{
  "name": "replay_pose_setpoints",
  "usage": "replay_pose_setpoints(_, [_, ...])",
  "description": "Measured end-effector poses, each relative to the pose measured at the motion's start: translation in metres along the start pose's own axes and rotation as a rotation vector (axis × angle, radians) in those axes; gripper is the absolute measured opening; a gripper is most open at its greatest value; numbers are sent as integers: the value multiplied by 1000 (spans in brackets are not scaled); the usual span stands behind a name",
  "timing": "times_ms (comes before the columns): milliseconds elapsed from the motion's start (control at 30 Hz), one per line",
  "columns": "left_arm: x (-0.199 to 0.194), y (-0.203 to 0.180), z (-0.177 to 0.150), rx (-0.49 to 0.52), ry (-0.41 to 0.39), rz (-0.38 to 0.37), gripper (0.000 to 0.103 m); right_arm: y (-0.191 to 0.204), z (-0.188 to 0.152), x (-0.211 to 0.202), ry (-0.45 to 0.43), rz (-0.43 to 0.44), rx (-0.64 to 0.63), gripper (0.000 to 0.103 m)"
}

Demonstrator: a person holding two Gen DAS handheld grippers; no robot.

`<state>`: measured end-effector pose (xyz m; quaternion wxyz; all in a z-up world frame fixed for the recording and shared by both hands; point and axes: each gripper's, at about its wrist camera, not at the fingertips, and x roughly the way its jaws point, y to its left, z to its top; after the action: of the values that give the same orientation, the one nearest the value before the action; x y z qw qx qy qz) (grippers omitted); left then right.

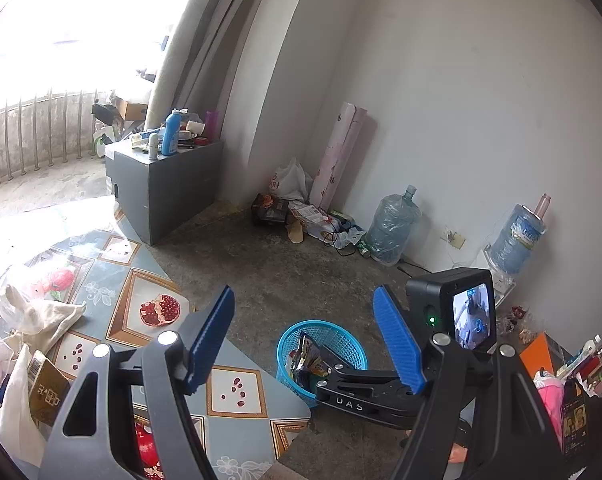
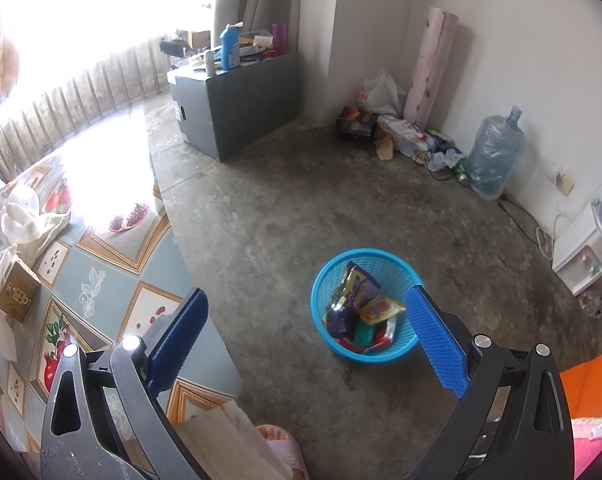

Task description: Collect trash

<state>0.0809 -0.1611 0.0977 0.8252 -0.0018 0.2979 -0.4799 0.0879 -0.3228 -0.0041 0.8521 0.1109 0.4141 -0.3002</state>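
A blue mesh basket (image 2: 397, 272) stands on the concrete floor and holds several snack wrappers (image 2: 359, 288). My right gripper (image 2: 307, 340) is open and empty, held above the floor with the basket just inside its right finger (image 2: 437, 340). My left gripper (image 1: 305, 340) is open and empty above the table edge. The basket also shows in the left wrist view (image 1: 333, 330), partly hidden by the right gripper's body (image 1: 381, 392) and its camera (image 1: 461, 308).
A table with a fruit-print cloth (image 2: 113, 280) lies at left, with a cloth bag (image 1: 41, 316) and a brown carton (image 2: 19, 292) on it. A grey box (image 2: 237, 96) with bottles, a corner trash pile (image 2: 393, 128) and water jugs (image 2: 493, 156) stand along the walls.
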Motion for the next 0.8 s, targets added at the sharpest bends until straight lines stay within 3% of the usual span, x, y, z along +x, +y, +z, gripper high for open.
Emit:
replay_pose_setpoints(567, [-1, 0, 4, -1, -7, 5, 70, 1, -1, 0, -3, 4, -4, 95])
replay_pose_setpoints(800, [-19, 16, 5, -20, -50, 57, 70, 10, 1, -7, -49, 18, -30, 95])
